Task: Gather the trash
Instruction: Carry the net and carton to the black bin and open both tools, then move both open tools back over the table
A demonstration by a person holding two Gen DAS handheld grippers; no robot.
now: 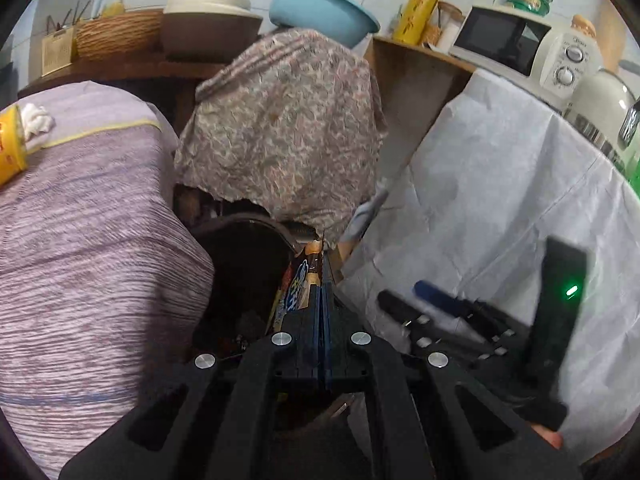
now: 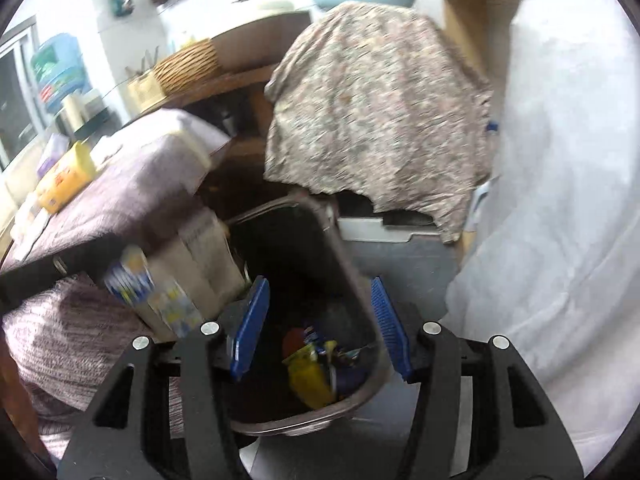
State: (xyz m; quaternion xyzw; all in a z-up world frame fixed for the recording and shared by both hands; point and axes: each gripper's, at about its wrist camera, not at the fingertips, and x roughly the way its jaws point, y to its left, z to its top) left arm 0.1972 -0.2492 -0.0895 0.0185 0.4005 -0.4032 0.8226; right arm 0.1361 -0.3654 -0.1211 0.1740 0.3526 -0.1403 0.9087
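My left gripper (image 1: 321, 280) is shut on an orange and blue snack wrapper (image 1: 296, 284) and holds it over the dark trash bin (image 1: 240, 236). In the right wrist view the same bin (image 2: 356, 280) stands on the floor below my right gripper (image 2: 320, 316), which is open and empty above its mouth. Inside the bin lie a yellow wrapper (image 2: 310, 376) and other scraps. The right gripper also shows in the left wrist view (image 1: 460, 312), to the right of the left one.
A table with a purple striped cloth (image 1: 88, 240) stands left of the bin, with a yellow packet (image 2: 66, 178) and a crumpled tissue (image 1: 38, 118) on it. A floral cloth (image 1: 288, 120) covers something behind. A white cloth (image 1: 500, 200) hangs at right below a microwave (image 1: 516, 44).
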